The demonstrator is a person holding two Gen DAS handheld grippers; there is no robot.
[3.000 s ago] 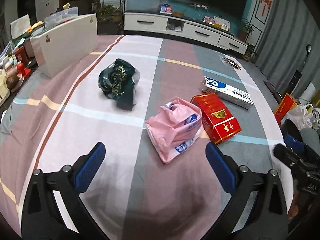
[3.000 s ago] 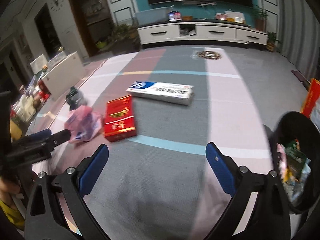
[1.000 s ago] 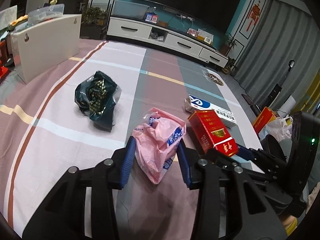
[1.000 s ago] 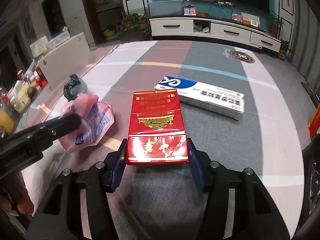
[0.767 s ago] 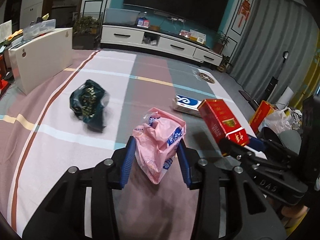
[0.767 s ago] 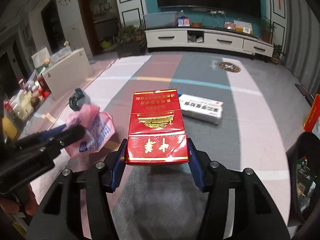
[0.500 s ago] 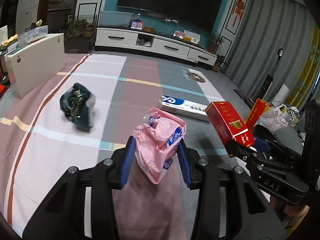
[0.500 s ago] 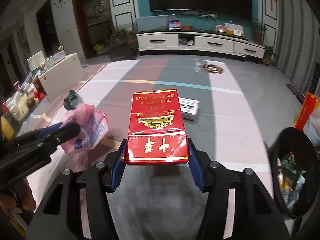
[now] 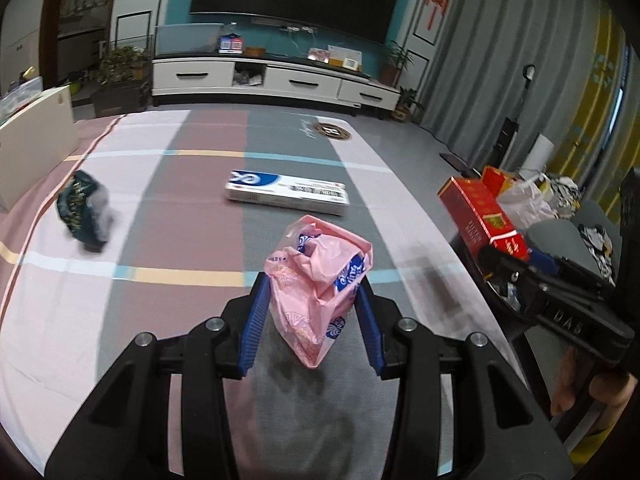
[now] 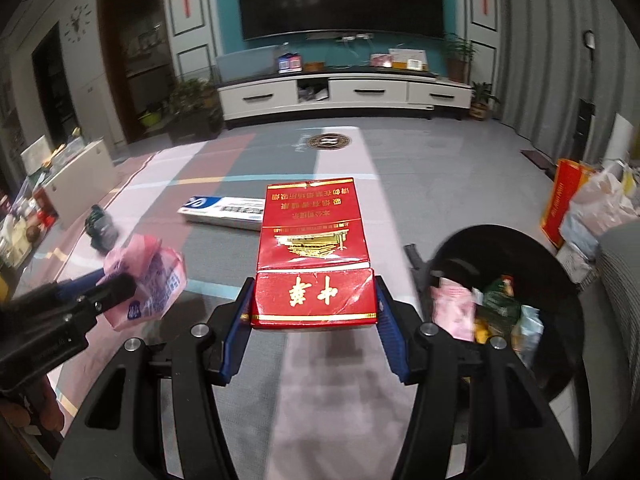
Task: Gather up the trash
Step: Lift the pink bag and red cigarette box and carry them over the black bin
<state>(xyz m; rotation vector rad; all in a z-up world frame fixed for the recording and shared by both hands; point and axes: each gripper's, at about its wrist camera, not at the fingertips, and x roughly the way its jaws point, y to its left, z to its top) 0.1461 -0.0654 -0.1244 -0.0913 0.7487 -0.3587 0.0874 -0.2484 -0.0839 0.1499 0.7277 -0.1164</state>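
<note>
A wide rug [image 9: 192, 200] in pink, mauve and grey blocks with thin blue and yellow lines covers the floor, running to a long white TV cabinet [image 10: 344, 94] under a dark screen on the teal far wall; grey curtains hang on the right. A black trash bin [image 10: 560, 280], already holding wrappers, stands on the right, near the right claw. A long white-and-blue box [image 9: 286, 196] lies flat on the rug, its long axis running left to right, and a dark green bag [image 9: 84, 210] sits farther left. The right claw [image 10: 314, 312] is held level above the rug, pads clamped on the near end of a red carton [image 10: 314, 252], whose long axis points away toward the cabinet, broad face up. The left claw [image 9: 314, 312] is raised beside it on the left, closed on a crumpled pink plastic bag [image 9: 320, 280] that hangs between its blue pads [image 9: 256, 320], clear of the rug.
</note>
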